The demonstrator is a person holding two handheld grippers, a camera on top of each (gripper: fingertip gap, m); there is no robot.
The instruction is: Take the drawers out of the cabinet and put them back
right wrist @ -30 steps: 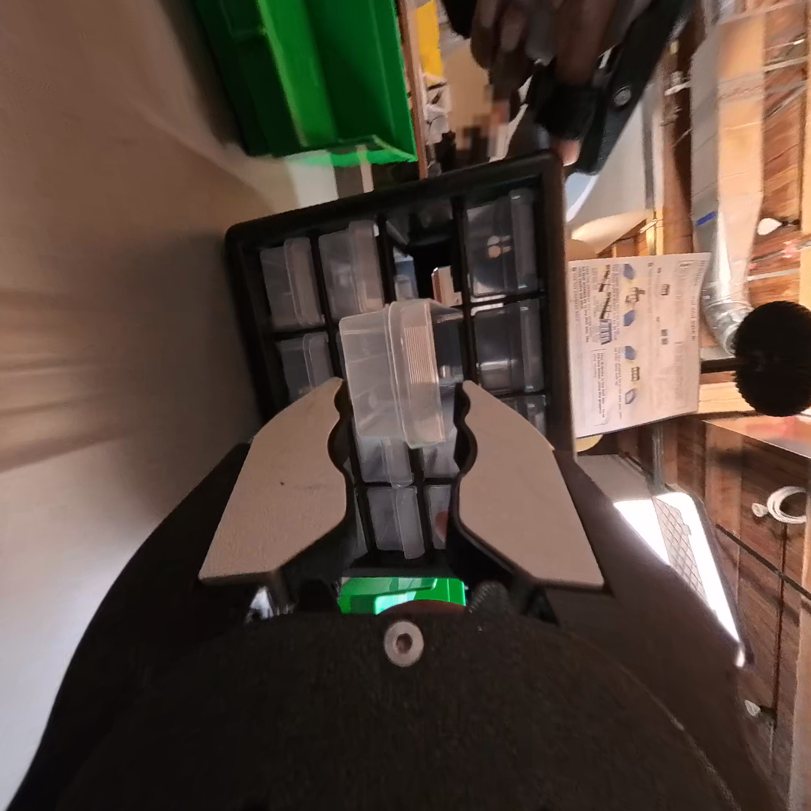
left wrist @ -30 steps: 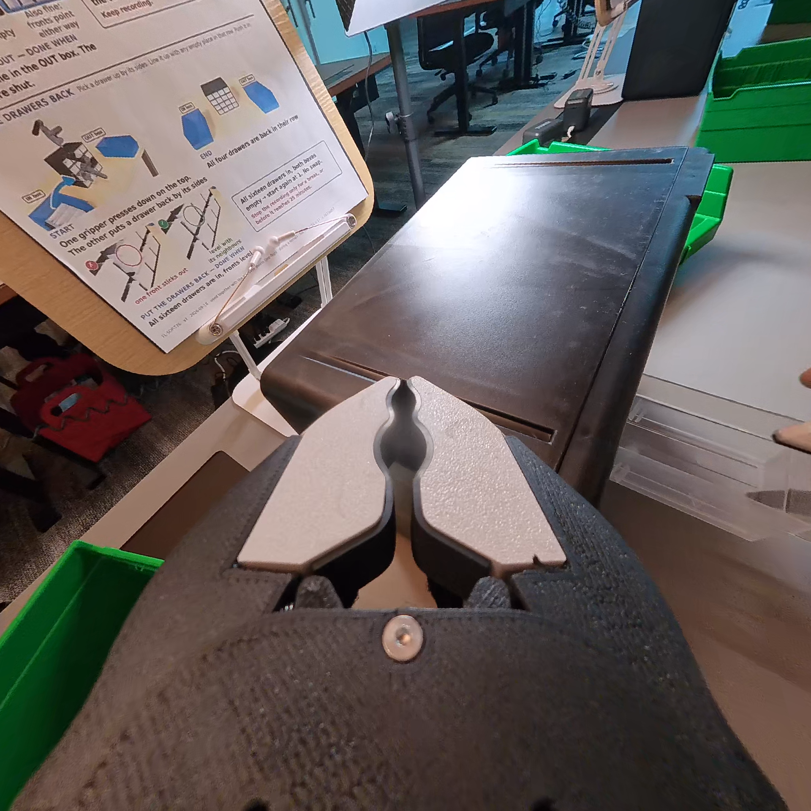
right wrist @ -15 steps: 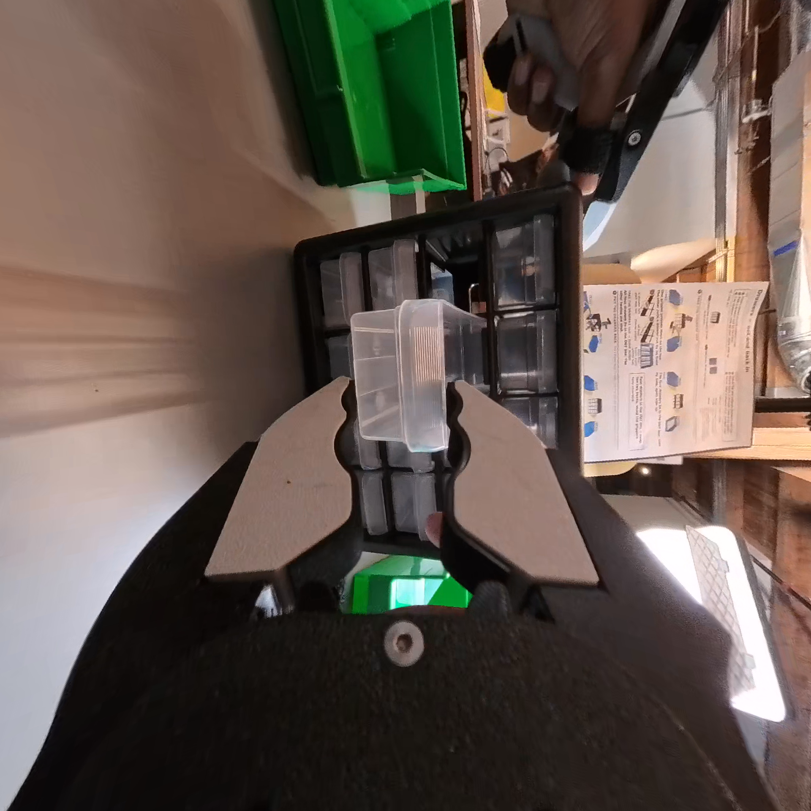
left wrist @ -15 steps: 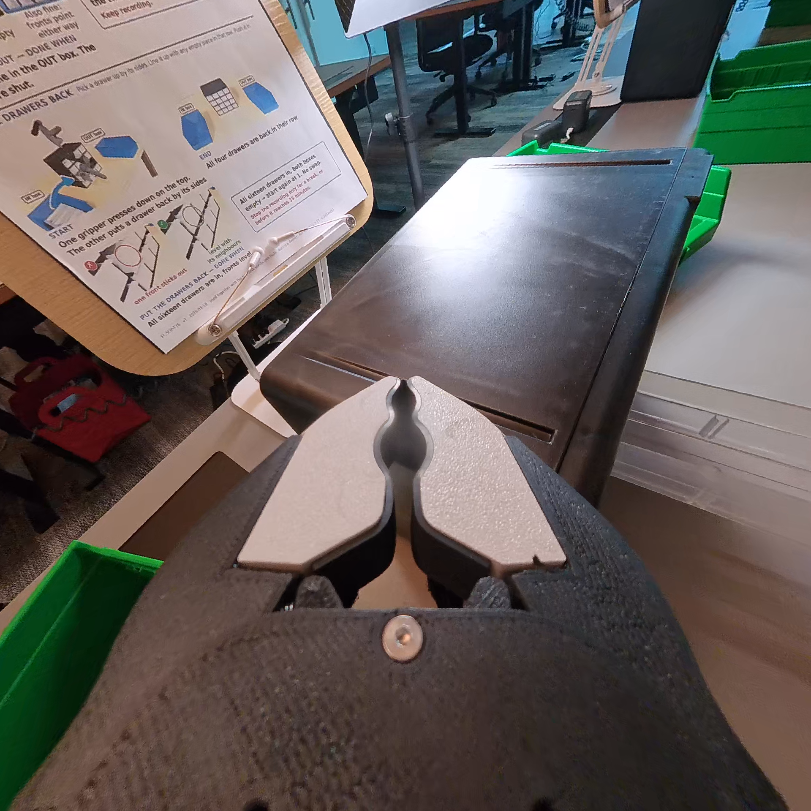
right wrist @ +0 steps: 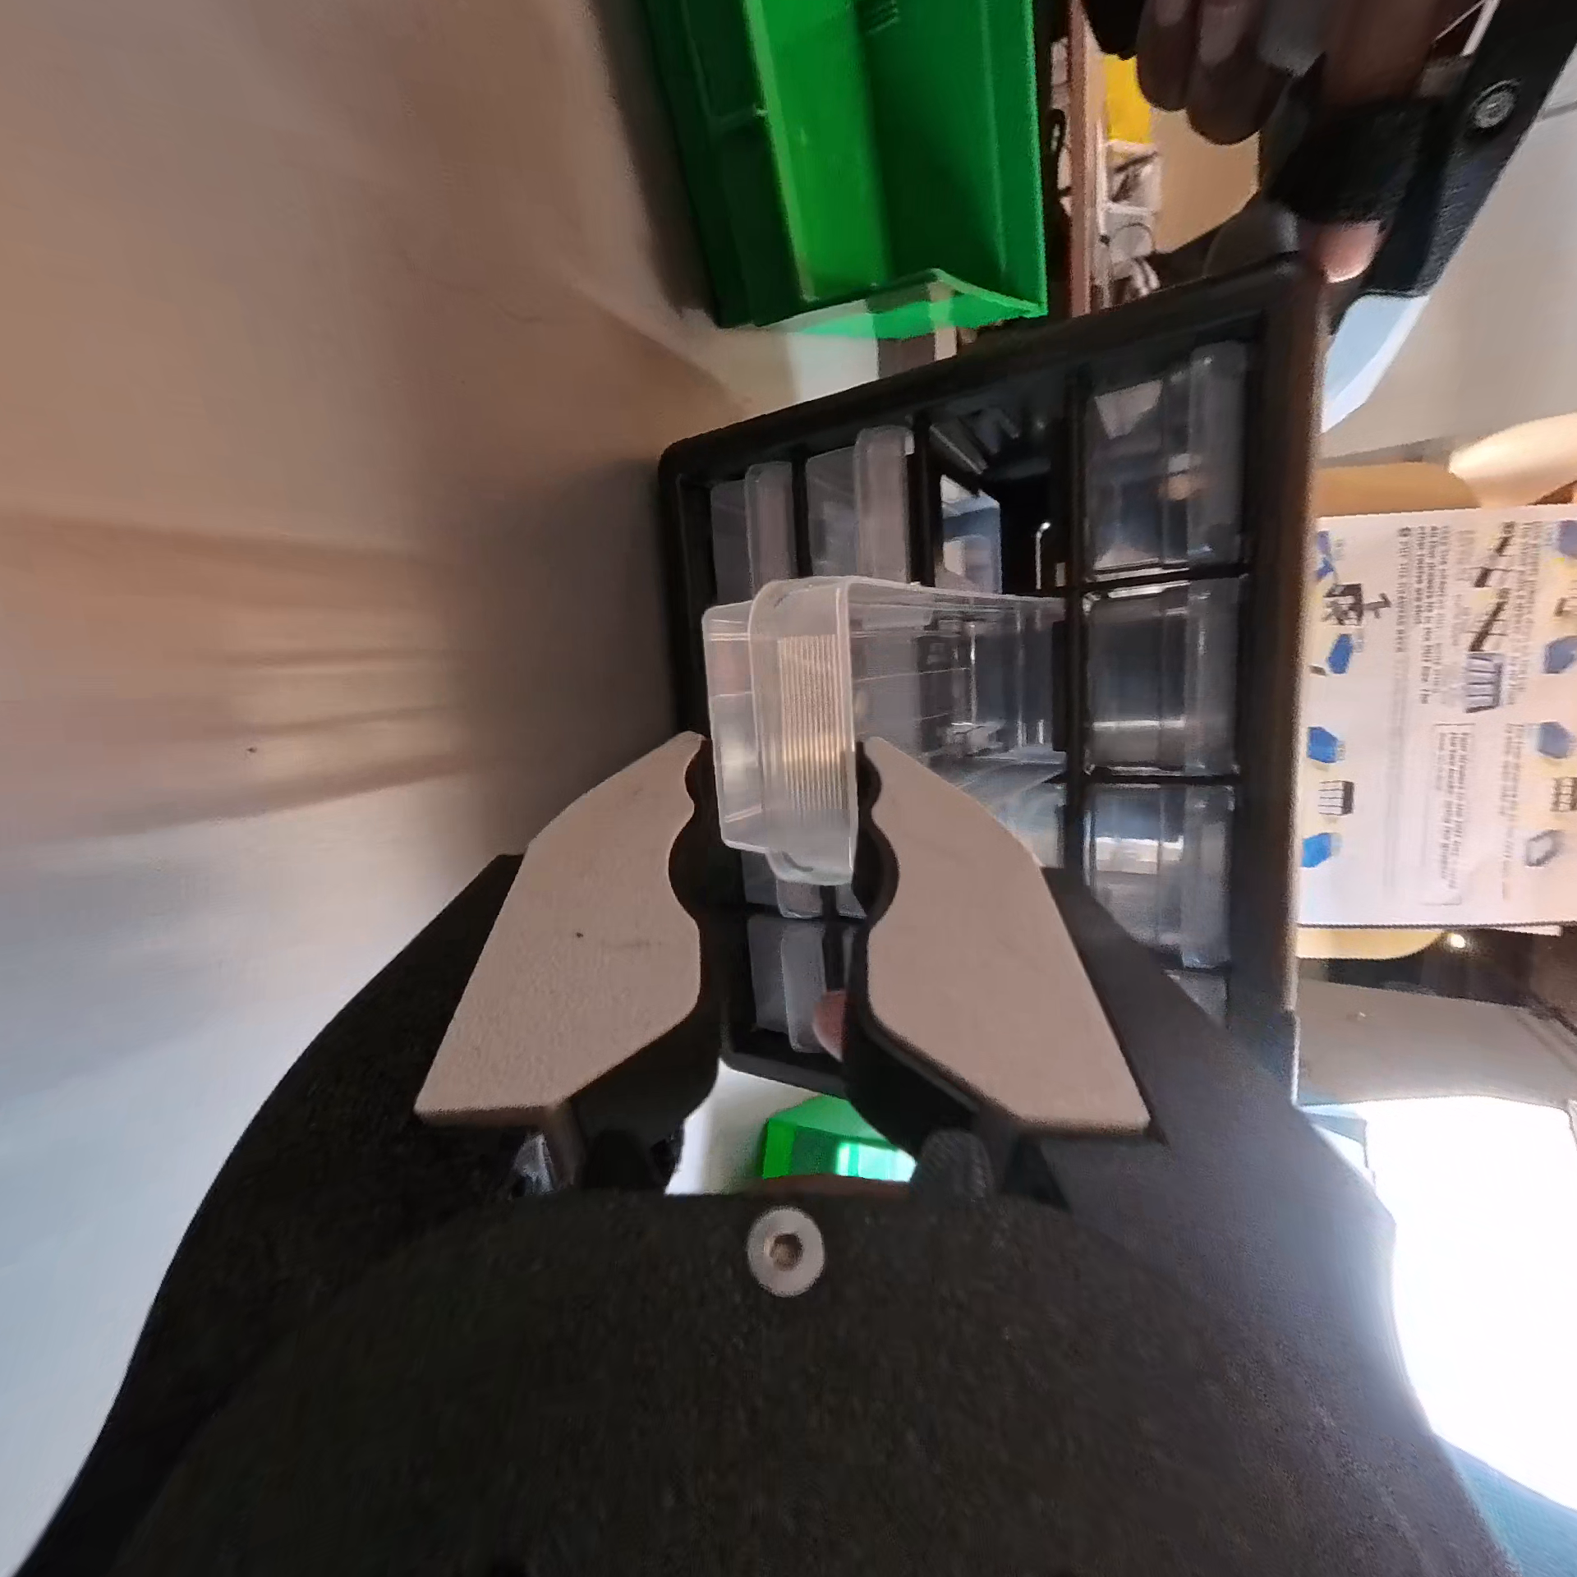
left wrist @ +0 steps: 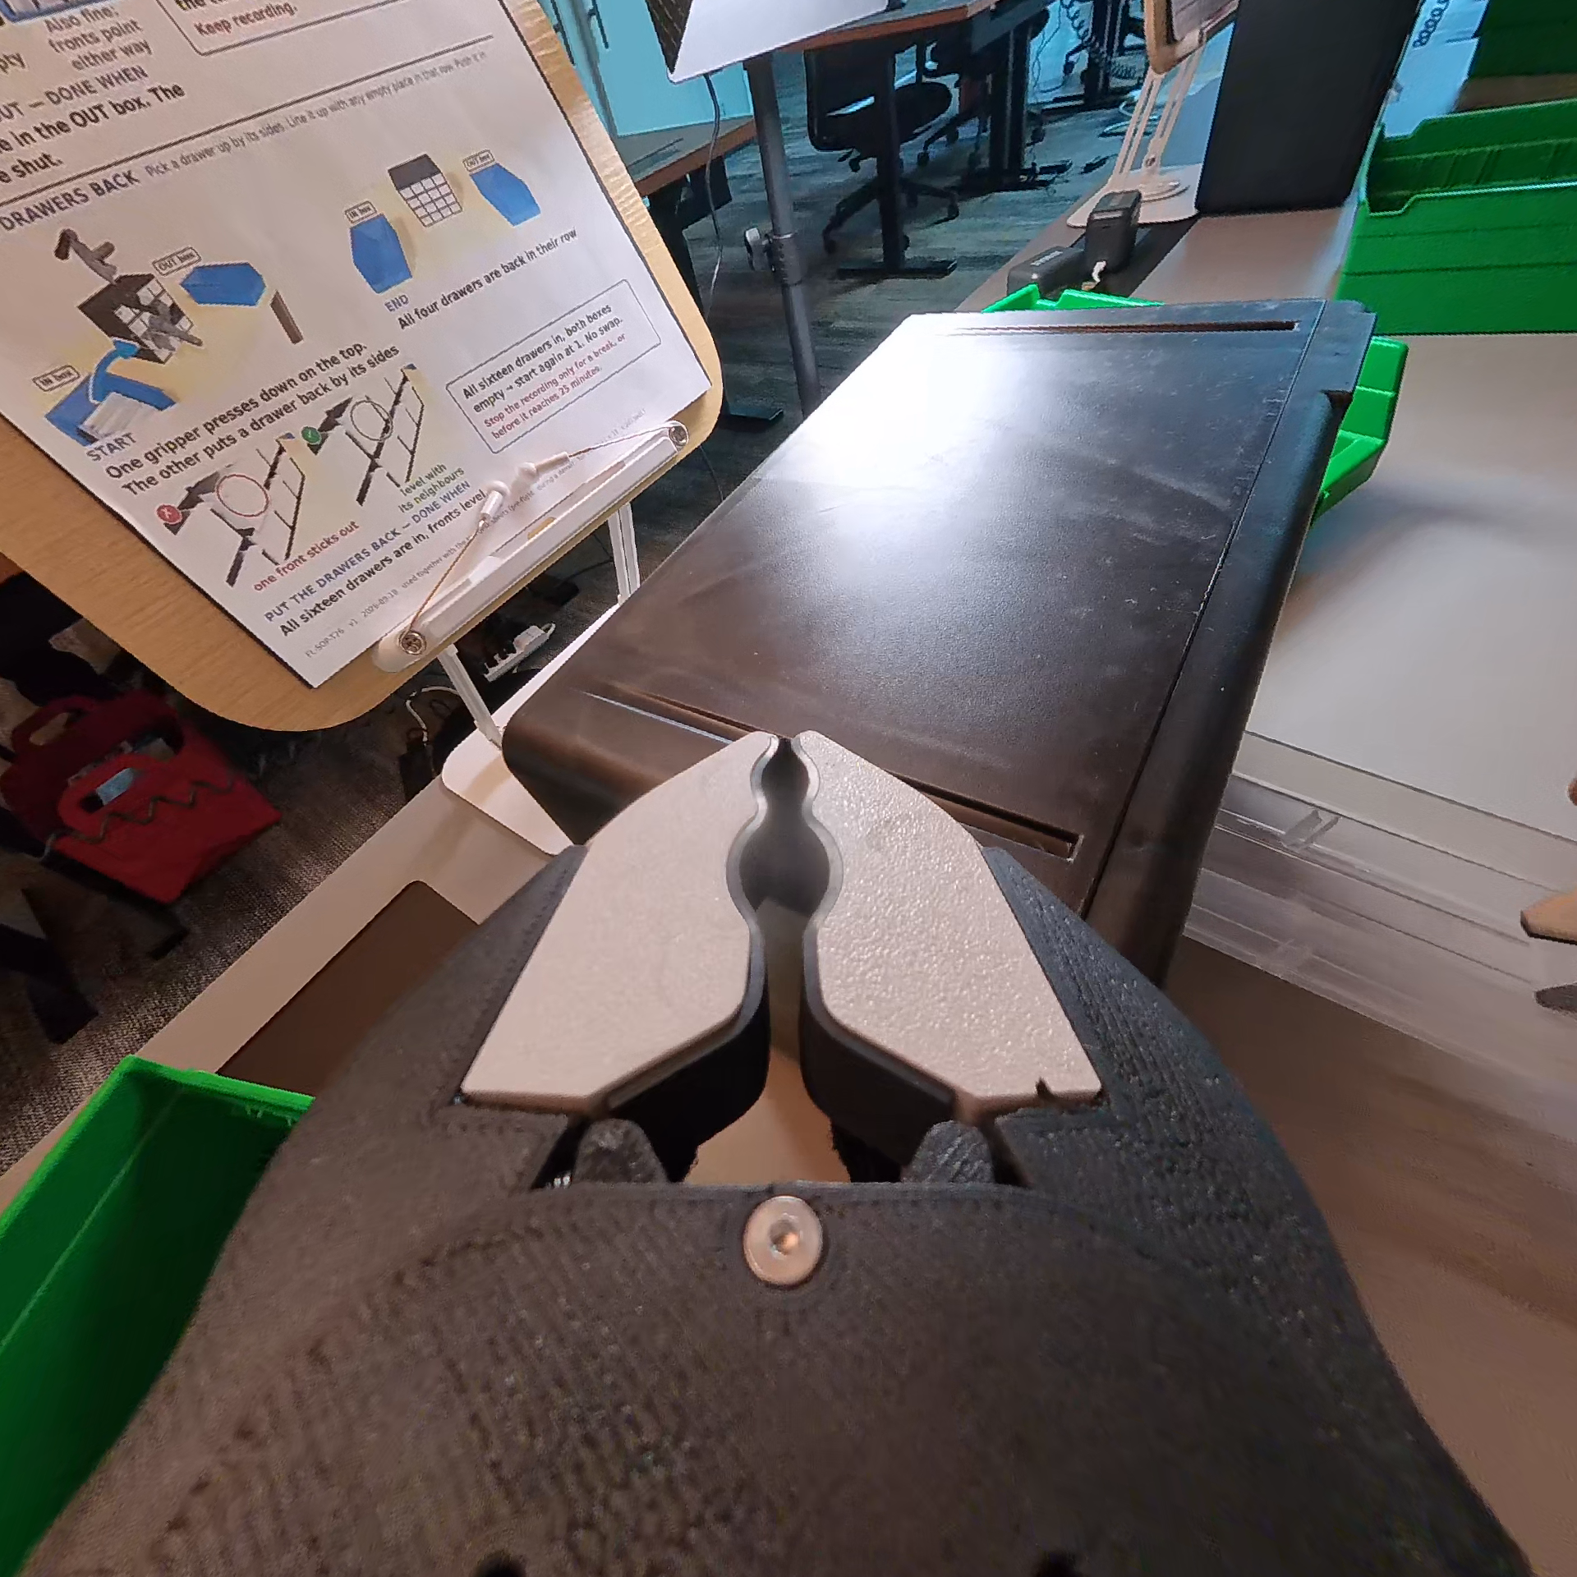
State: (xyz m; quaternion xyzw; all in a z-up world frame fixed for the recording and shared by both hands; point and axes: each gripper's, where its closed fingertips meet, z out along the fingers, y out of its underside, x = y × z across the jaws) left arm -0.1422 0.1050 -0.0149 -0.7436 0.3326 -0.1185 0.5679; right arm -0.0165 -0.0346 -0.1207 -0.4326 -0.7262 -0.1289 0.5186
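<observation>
The right gripper [right wrist: 781, 798], jaws clamped on the clear plastic drawer [right wrist: 785, 725], holds its long axis pointing straight ahead into the black cabinet [right wrist: 1280, 597], while the left gripper [left wrist: 783, 751], jaws together, rests on top.

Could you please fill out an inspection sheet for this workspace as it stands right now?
Surface: pale tabletop, bare where visible.
Job's things: black cabinet with clear drawers in most slots; one clear drawer partly inside a slot, and at least one slot empty.
Clutter: green bins beside the cabinet; another green bin at the near left.
Grippers: left gripper shut, empty, at the cabinet top's near edge; right gripper shut on the drawer's front end.
Cables: a power strip and cords on the floor; none on the table.
Surroundings: instruction sheet on a stand, red bag below, desks and office chairs beyond.
</observation>
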